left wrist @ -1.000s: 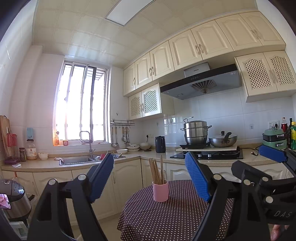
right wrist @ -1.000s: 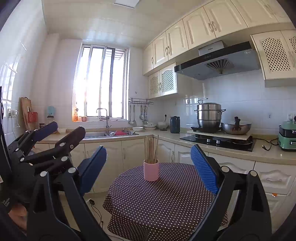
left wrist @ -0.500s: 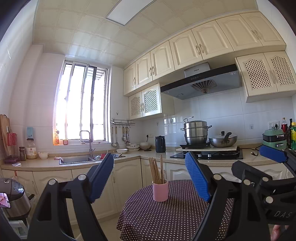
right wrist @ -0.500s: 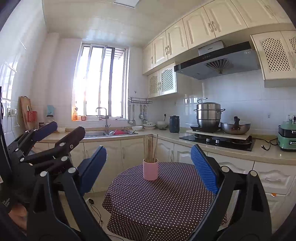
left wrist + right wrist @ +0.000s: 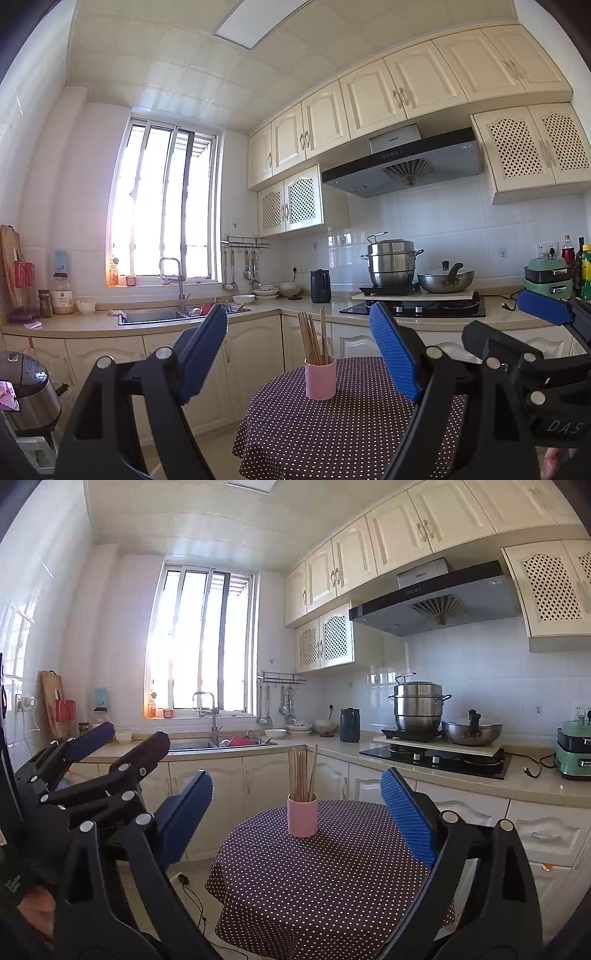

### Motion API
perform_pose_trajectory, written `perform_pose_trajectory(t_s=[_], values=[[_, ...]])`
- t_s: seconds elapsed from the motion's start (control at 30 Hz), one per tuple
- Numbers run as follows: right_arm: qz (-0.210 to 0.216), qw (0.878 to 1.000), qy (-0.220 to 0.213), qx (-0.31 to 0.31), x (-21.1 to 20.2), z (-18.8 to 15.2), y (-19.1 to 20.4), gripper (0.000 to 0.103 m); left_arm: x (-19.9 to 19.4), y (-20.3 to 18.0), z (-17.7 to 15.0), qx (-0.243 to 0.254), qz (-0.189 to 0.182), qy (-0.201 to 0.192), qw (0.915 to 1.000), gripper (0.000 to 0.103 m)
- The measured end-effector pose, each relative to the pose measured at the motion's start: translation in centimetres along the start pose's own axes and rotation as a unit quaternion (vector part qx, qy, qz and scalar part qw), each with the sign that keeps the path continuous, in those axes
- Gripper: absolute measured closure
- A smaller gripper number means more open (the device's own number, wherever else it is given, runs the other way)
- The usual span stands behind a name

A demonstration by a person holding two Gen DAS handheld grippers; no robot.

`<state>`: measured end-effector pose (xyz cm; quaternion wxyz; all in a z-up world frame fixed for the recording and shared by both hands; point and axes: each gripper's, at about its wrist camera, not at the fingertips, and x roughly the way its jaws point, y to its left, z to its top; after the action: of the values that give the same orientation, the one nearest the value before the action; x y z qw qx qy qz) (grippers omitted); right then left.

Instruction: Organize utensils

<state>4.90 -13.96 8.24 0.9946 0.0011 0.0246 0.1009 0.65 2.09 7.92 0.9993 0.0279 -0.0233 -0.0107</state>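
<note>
A pink cup [image 5: 320, 377] [image 5: 302, 816] holding several wooden chopsticks [image 5: 312, 338] [image 5: 300, 771] stands upright near the far edge of a round table with a dark dotted cloth [image 5: 332, 432] [image 5: 317, 886]. My left gripper [image 5: 299, 350] is open and held level, short of the table, with the cup framed well beyond its blue pads [image 5: 205, 350]. My right gripper [image 5: 295, 814] is open too, nothing between its pads [image 5: 408, 816]. Each gripper shows in the other's view: the right gripper [image 5: 517, 328] and the left gripper [image 5: 118, 743] stand side by side.
Behind the table runs an L-shaped counter [image 5: 332, 744] with a sink [image 5: 221, 743], a dark kettle [image 5: 349, 724], a hob with a steel steamer pot [image 5: 419, 710] and a wok [image 5: 471, 731]. A rice cooker [image 5: 29, 391] stands low left. A cable [image 5: 188, 886] lies on the floor.
</note>
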Motion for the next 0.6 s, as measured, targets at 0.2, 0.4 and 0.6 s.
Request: perform_pose_trajectory(t_s=[0.2, 0.4, 0.6], values=[[0.001, 1.0, 0.001, 0.001, 0.02, 0.0, 0.03, 0.012, -0.04, 0.04, -0.01, 0.002, 0.001, 0.0, 1.0, 0.025], [0.001, 1.0, 0.001, 0.001, 0.01, -0.07, 0.08, 0.012, -0.03, 0.05, -0.04, 0.002, 0.0, 0.0, 1.0, 0.025], [0.0, 1.0, 0.003, 0.001, 0.12, -0.11, 0.08, 0.012, 0.02, -0.04, 0.03, 0.002, 0.0, 0.001, 1.0, 0.025]])
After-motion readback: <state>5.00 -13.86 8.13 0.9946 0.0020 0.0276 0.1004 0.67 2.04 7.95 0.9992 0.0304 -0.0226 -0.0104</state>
